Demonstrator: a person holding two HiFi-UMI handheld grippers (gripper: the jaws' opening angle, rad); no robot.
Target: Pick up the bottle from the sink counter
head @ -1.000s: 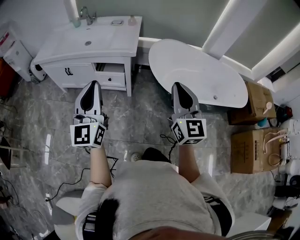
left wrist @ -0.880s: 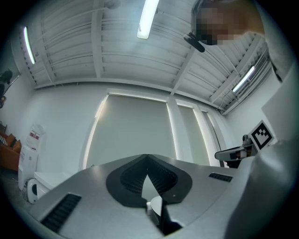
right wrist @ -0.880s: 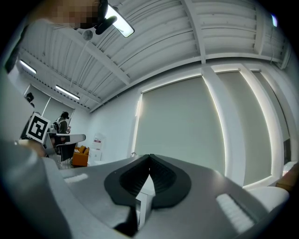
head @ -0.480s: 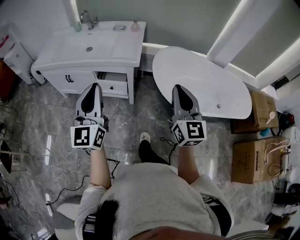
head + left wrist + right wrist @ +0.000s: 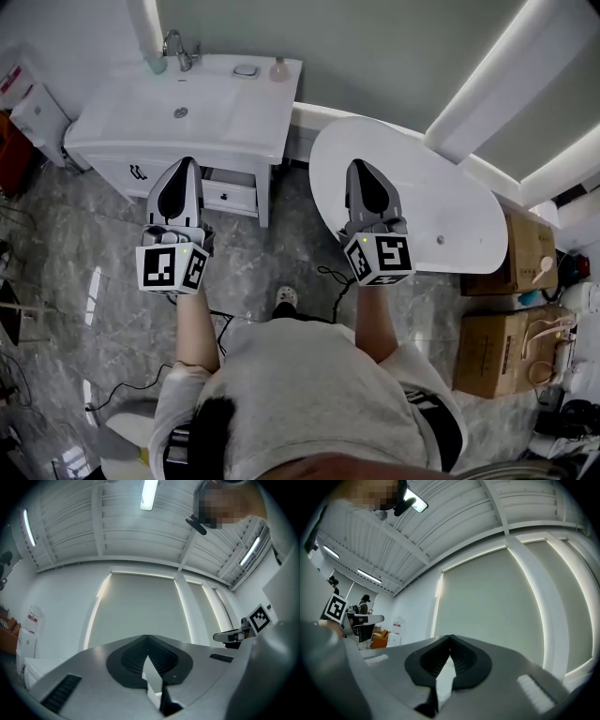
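The left tongs (image 5: 184, 169) and the right tongs (image 5: 362, 171) are held side by side above a grey marbled floor (image 5: 253, 262), both pointed forward. In the left gripper view the left tongs (image 5: 147, 639) are seen closed, tip against tip, with only pale wall showing through the slit lower down. In the right gripper view the right tongs (image 5: 450, 638) are closed in the same way, with nothing gripped.

A white sink counter (image 5: 248, 117) is set ahead of the left tongs, against a grey-green wall (image 5: 375, 47). A basin with a drain (image 5: 180, 112) is sunk into it straight ahead of the left tongs, and a tap (image 5: 176, 42) is mounted at its back edge. The bottle (image 5: 278, 68), small and pinkish, is stood on the back right corner of the counter. It lies ahead and to the right of the left tongs, ahead and to the left of the right tongs, and well apart from both. A soap dish (image 5: 246, 69) is placed just left of it. A drawer (image 5: 230, 192) under the counter is pulled partly out, just right of the left tongs' tip.

A white oval surface (image 5: 441, 197) is spread beneath and to the right of the right tongs. Cardboard boxes (image 5: 530, 248) are seen further right. A lit strip (image 5: 487, 80) is run up the wall ahead of the right tongs. A cable (image 5: 333, 277) is trailed on the floor between the tongs.
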